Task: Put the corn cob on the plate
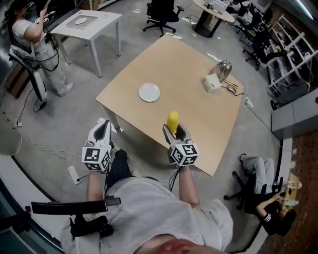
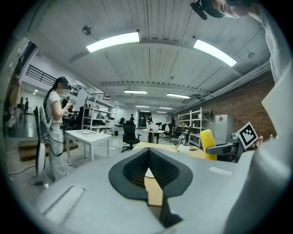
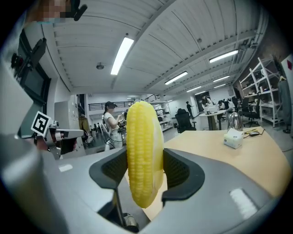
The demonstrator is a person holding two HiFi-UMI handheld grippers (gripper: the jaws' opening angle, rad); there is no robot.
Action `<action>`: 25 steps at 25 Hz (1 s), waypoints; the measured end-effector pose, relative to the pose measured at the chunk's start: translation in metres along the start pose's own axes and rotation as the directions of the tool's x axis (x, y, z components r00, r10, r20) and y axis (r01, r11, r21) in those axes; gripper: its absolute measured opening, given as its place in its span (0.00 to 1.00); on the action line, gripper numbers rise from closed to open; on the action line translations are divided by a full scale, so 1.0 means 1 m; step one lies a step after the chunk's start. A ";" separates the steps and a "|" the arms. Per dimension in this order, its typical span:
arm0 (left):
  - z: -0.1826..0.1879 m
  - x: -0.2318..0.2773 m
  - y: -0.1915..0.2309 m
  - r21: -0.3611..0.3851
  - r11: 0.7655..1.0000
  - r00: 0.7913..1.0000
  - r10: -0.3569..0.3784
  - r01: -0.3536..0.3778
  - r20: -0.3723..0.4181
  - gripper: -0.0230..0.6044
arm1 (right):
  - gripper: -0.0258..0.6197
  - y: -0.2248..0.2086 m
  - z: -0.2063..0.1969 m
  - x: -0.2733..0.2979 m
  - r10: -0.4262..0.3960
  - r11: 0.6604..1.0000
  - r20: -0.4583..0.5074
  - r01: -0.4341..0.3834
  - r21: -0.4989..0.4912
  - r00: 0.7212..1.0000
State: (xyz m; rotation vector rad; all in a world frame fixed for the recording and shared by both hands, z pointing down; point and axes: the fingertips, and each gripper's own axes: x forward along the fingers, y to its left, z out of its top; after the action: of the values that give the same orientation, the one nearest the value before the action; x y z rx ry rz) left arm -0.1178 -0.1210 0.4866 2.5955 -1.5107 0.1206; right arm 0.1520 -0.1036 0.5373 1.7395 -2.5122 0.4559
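While our right gripper (image 1: 174, 129) clamps the corn cob (image 3: 144, 151) short of the plate (image 1: 149, 92), our left gripper (image 1: 103, 130) hangs closed and empty. Next, we judge, we must carry it over that plate.

Open-plan lab: office chairs (image 1: 162, 15), shelving (image 1: 290, 54).

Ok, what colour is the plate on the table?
The plate is plain white, clearest in the head view.

Concrete floor (image 1: 136, 27) holds a white table (image 1: 103, 19) and black office chairs (image 1: 161, 12).
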 end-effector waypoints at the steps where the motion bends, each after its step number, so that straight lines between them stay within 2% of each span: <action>1: 0.004 0.010 0.000 0.003 1.000 1.000 -0.019 0.019 0.004 0.07 | 0.41 -0.005 0.003 0.002 -0.016 1.000 0.001 0.016 0.003 1.000; 5: 0.010 0.045 0.012 -0.001 0.997 0.997 -0.077 0.077 0.009 0.07 | 0.41 -0.018 0.010 0.015 -0.071 0.997 -0.002 0.071 0.005 0.998; 13: 0.008 0.106 0.051 -0.020 0.993 0.993 -0.119 0.119 -0.017 0.07 | 0.41 -0.038 0.011 0.074 -0.133 0.991 -0.033 0.133 0.010 0.991; 21: -0.010 0.144 0.085 -0.011 0.990 0.987 -0.139 0.138 -0.079 0.07 | 0.41 -0.047 -0.012 0.142 -0.147 0.989 -0.144 0.150 0.010 0.979; 25: -0.014 0.154 0.096 -0.024 0.990 0.987 -0.141 0.139 -0.081 0.07 | 0.41 -0.061 -0.029 0.169 -0.155 0.988 -0.216 0.156 -0.010 0.964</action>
State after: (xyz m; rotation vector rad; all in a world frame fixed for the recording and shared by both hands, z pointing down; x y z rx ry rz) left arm -0.1256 -0.2979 0.5286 2.6376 -1.2921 0.1957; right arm 0.1426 -0.2692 0.6128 1.7659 -2.2101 0.6069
